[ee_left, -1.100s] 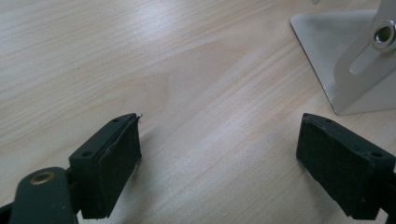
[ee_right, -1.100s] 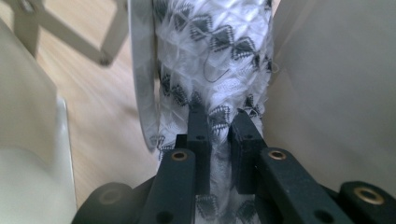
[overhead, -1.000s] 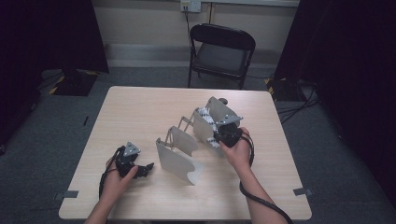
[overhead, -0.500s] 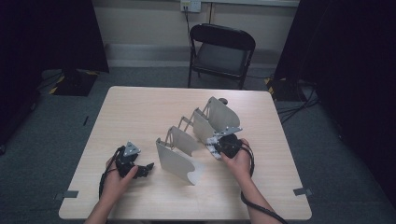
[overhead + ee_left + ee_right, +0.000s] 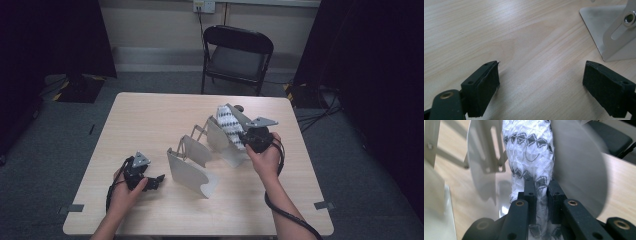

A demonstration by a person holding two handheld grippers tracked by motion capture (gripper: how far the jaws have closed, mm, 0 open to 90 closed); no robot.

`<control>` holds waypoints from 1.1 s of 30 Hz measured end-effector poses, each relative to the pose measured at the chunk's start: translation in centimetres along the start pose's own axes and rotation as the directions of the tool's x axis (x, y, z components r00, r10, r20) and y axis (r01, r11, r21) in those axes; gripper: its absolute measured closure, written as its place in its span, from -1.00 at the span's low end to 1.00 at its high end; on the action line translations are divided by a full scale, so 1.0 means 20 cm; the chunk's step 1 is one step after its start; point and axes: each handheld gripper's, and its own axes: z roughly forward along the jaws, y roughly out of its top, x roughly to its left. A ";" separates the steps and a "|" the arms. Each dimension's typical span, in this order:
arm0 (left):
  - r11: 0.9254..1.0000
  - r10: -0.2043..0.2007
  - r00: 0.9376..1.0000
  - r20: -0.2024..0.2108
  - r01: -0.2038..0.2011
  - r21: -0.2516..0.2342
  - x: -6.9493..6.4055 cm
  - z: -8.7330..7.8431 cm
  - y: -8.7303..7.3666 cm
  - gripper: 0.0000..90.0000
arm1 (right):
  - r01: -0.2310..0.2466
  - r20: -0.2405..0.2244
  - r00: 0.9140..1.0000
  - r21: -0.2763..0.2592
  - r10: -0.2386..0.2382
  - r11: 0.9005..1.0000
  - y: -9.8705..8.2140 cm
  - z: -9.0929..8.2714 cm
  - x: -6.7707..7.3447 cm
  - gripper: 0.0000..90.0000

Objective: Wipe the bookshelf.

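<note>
Dark curtains flank a wood-grain table, w/ a black folding chair behind it on grey carpet. At centre stands a metal rack of upright plates linked by scissor arms, running diagonally from the near plate toward the far right corner.

R gripper, held in the person's right hand at the rack's far end, has its jaws pinched nearly closed on a white cloth w/ a black diamond pattern. Cloth sits between the rack's last two plates; in the right gripper view it rises from the pads, its knit pattern framed by a blurred plate either side.

L gripper rests low on the table just left of the rack's near plate, in the left hand. Its jaws stand wide apart w/ nothing between them; the left gripper view has bare tabletop between the pads, and a rack plate's corner at upper right.
</note>
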 end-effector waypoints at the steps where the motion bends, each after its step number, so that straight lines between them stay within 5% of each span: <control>1: 1.000 0.000 1.000 0.000 0.000 0.000 0.00 0.00 0.00 -0.70 | -0.018 0.018 1.000 0.001 0.018 1.000 0.01 0.00 -0.01 0.79; 15: 1.000 0.000 1.000 0.000 0.000 0.000 0.00 0.00 0.00 -0.70 | -0.016 -0.012 1.000 0.154 0.018 0.988 -0.25 0.21 0.04 0.78; 24: 1.000 -0.001 1.000 0.001 0.001 -0.001 0.00 0.00 0.00 -0.70 | -0.019 -0.033 0.999 0.177 0.025 0.984 -0.36 0.21 0.03 0.78; 33: 1.000 -0.001 1.000 -0.001 0.001 -0.002 0.00 0.00 0.00 -0.70 | 0.000 -0.037 0.999 0.183 0.007 0.983 -0.35 0.15 0.03 0.78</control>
